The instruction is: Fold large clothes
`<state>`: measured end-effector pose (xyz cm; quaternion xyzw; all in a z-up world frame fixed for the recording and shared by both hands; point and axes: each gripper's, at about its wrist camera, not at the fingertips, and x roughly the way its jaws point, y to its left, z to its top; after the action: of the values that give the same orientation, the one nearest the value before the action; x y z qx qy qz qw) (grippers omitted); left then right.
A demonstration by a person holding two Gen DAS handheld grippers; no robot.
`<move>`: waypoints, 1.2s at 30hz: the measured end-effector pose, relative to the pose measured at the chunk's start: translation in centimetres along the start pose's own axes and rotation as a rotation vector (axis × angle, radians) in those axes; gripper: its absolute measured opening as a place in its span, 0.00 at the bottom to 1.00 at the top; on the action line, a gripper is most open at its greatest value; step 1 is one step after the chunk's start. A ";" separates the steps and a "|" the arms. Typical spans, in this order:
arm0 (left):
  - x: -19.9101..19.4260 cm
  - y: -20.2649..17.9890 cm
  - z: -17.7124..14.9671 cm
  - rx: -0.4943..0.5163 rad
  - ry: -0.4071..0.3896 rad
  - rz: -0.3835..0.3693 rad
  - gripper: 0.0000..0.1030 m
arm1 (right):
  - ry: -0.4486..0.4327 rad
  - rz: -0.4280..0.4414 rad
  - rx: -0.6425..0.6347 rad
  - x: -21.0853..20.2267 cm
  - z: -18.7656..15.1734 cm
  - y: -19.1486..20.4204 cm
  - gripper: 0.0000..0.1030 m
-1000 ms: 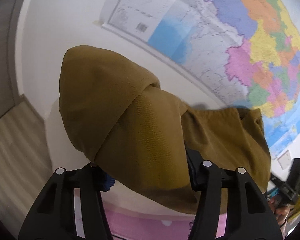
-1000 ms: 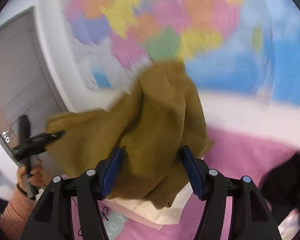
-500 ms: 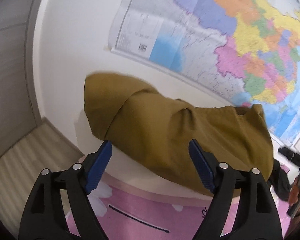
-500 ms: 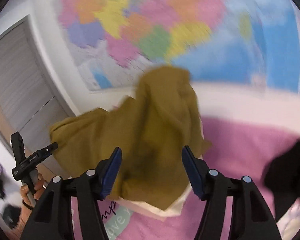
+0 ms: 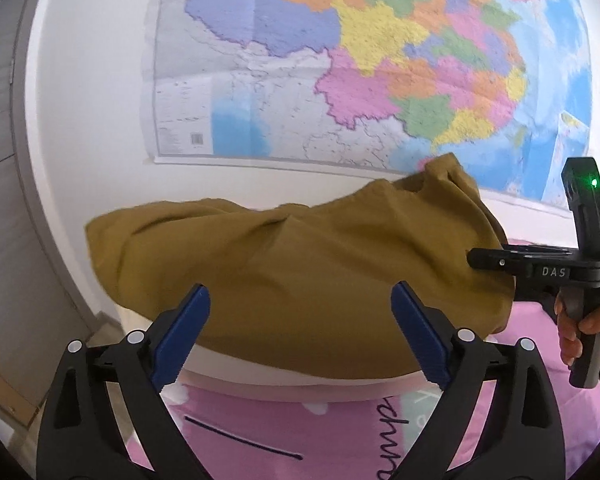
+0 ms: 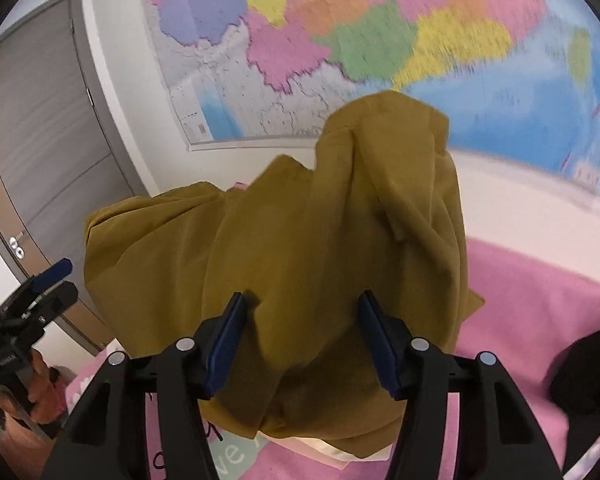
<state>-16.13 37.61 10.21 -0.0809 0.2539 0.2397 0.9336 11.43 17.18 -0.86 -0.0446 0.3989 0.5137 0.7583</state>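
Observation:
A mustard-brown garment [image 5: 308, 276] lies bunched in a heap on a white pile on the pink bed. My left gripper [image 5: 300, 320] is open and empty, just in front of the heap. My right gripper [image 6: 302, 328] is open too, its blue pads on either side of a fold of the garment [image 6: 300, 240] without pinching it. The right gripper also shows at the right of the left wrist view [image 5: 500, 263], beside the heap. The left gripper shows at the left edge of the right wrist view [image 6: 54, 282].
A pink bedcover [image 5: 332, 436] with printed letters lies below. A large colored map [image 5: 380, 60] hangs on the white wall behind. A grey door [image 6: 40, 140] stands at left. A dark garment [image 6: 588, 360] lies at right on the bed.
Both grippers have let go of the brown garment and opened. It has dropped from being held up onto the pile. My left gripper has pulled back from it.

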 end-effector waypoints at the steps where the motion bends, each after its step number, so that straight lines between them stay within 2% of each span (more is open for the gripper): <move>1: 0.3 -0.3 -0.1 -0.001 0.008 0.004 0.91 | -0.003 -0.001 0.001 -0.2 0.0 0.0 0.55; 4: 0.8 -0.8 -0.2 -0.009 0.020 0.017 0.95 | -0.024 -0.023 -0.033 -1.8 -0.5 1.0 0.57; 7: 0.7 -1.1 -0.3 -0.022 0.027 0.034 0.95 | -0.079 -0.014 -0.066 -3.9 -1.5 2.3 0.73; 11: 0.4 -1.9 -0.7 -0.030 0.054 0.093 0.95 | -0.134 -0.005 -0.101 -5.9 -3.2 4.2 0.90; 13: -0.1 -2.2 -1.1 -0.039 0.067 0.106 0.95 | -0.147 -0.026 -0.117 -6.6 -4.2 5.1 0.93; 16: -0.8 -2.6 -1.7 -0.056 0.080 0.131 0.95 | -0.146 -0.062 -0.146 -7.2 -5.7 6.2 0.94; 26: -3.3 -3.5 -3.6 -0.093 0.098 0.175 0.95 | -0.122 -0.082 -0.151 -7.8 -8.5 7.1 0.94; 33: -4.6 -4.1 -4.8 -0.128 0.117 0.182 0.95 | -0.125 -0.089 -0.153 -8.7 -9.9 7.6 0.94; 36: -4.7 -4.5 -5.3 -0.129 0.139 0.161 0.95 | -0.129 -0.091 -0.152 -9.2 -10.4 7.7 0.94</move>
<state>-19.77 30.35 8.24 -0.1364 0.3080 0.3234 0.8843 -2.07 8.98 0.71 -0.0869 0.3068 0.5091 0.7994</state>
